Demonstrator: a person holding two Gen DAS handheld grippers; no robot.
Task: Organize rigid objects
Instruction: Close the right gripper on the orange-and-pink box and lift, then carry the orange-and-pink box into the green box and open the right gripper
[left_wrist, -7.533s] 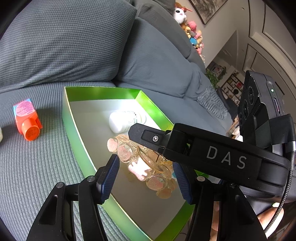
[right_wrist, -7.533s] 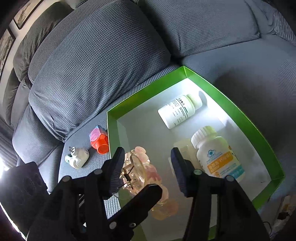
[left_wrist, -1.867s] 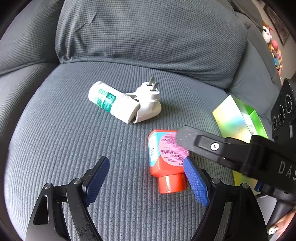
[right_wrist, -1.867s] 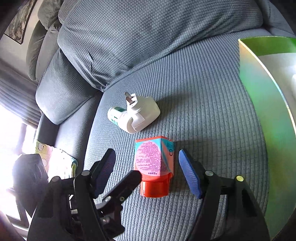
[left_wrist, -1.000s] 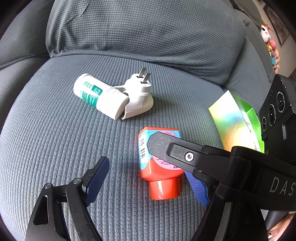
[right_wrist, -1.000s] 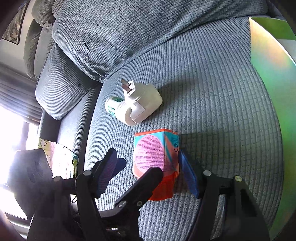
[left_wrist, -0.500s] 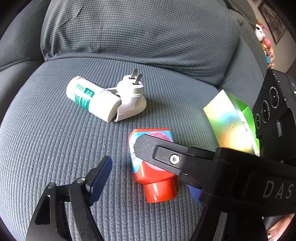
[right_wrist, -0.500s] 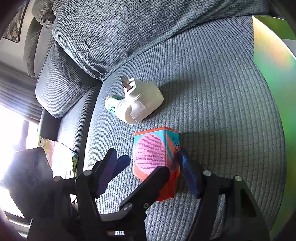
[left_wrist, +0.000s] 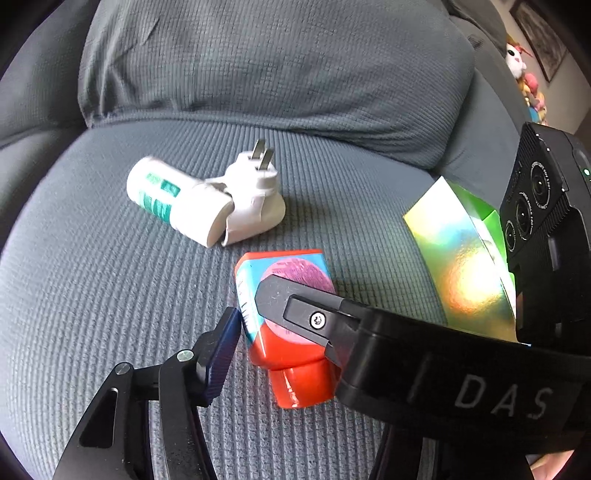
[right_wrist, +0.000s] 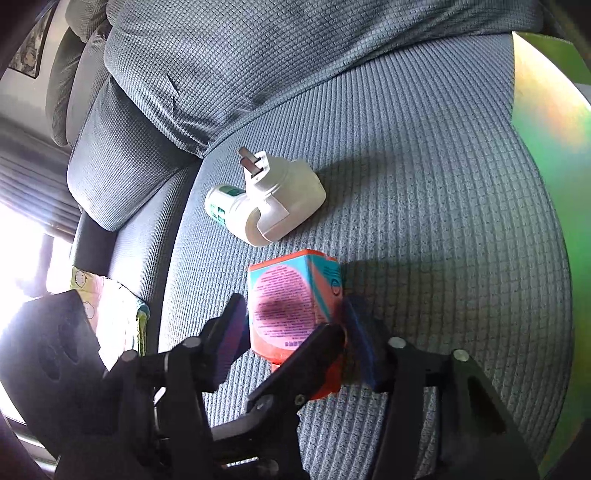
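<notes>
An orange bottle (left_wrist: 288, 332) with a pink-and-blue label lies on the grey sofa seat, cap toward me. Both grippers straddle it. My left gripper (left_wrist: 284, 343) is closing. Its visible blue pad (left_wrist: 221, 350) stands at the bottle's left edge, and its other finger is hidden behind the right gripper's black finger (left_wrist: 332, 325). In the right wrist view the bottle (right_wrist: 291, 295) sits between the closing jaws of my right gripper (right_wrist: 293, 325), with a pad against each side. The left gripper's finger (right_wrist: 295, 369) crosses in front of it.
A white plug-in device with a green-labelled refill (left_wrist: 221, 206) lies just beyond the bottle (right_wrist: 273, 206). A green box with a shiny wall (left_wrist: 461, 266) stands to the right (right_wrist: 546, 110). A back cushion (left_wrist: 277, 66) rises behind the seat.
Both pairs of jaws have narrowed around the orange bottle. The hands have stayed nearly where they were. The bottle has shifted slightly left in the views.
</notes>
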